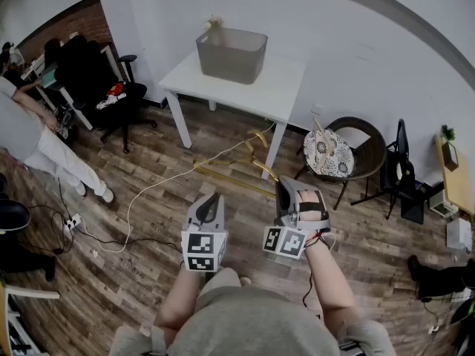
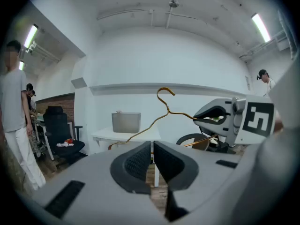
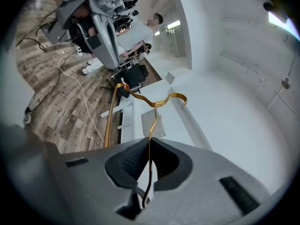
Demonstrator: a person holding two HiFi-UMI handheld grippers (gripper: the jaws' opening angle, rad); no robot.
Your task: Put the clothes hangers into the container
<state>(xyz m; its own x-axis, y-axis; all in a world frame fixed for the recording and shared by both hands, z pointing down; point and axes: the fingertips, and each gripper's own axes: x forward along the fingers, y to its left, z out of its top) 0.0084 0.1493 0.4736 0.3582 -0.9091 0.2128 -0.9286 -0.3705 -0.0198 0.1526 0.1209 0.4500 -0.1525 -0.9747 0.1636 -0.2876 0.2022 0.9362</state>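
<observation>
**Gold hanger clamped in R hand-held gripper, bin still well ahead**

The hanger is off the floor. Its thin wire is pinched between the pads of the right hand-held gripper, with the hook toward approx. 12 o'clock. The left hand-held gripper sits at its 9 o'clock, jaws together w/ nothing between them. The grey container stands open-topped on the white table at 12 o'clock, well apart.

To do the carry well, prob.: hold the clamp firm, since thin wire can swivel. Raise the hanger above the rim and go in hook-first. Let go only once most of it is inside the walls. The table edge and the chair at 2 o'clock could snag the long bar.
</observation>
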